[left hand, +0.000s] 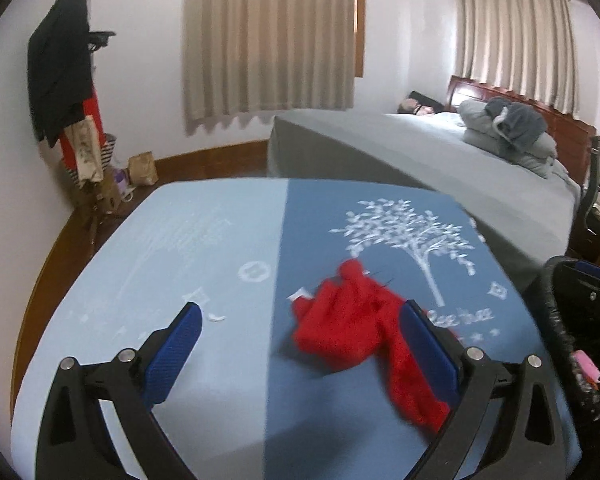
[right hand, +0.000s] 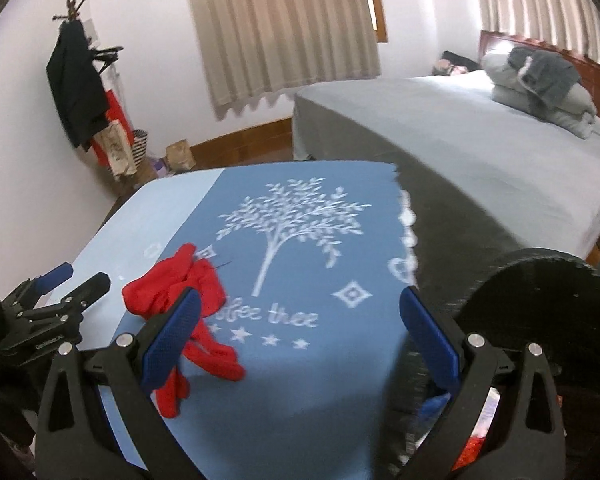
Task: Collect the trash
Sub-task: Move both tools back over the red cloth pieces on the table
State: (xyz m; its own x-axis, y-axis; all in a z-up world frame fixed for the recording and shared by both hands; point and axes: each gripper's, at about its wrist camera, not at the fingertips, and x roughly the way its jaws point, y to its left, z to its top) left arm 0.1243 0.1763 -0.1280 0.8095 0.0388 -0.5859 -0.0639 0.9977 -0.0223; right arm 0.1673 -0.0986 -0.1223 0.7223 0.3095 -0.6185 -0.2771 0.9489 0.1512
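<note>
A crumpled red cloth (left hand: 356,320) lies on the blue tablecloth (left hand: 204,264) with a white tree print. My left gripper (left hand: 300,340) is open above the table, the cloth lying between its blue pads nearer the right pad (left hand: 430,346). Small white paper scraps (left hand: 216,317) lie near the left pad. In the right wrist view the red cloth (right hand: 180,292) lies at the left, partly behind the left pad (right hand: 172,340). My right gripper (right hand: 300,336) is open and empty over the table's right edge. The left gripper's body (right hand: 48,304) shows at the far left.
A black-lined trash bin (left hand: 572,320) stands at the table's right edge, also seen in the right wrist view (right hand: 540,300). A grey bed (left hand: 440,160) with folded bedding lies behind. A coat rack (left hand: 68,80) and bags stand in the left corner.
</note>
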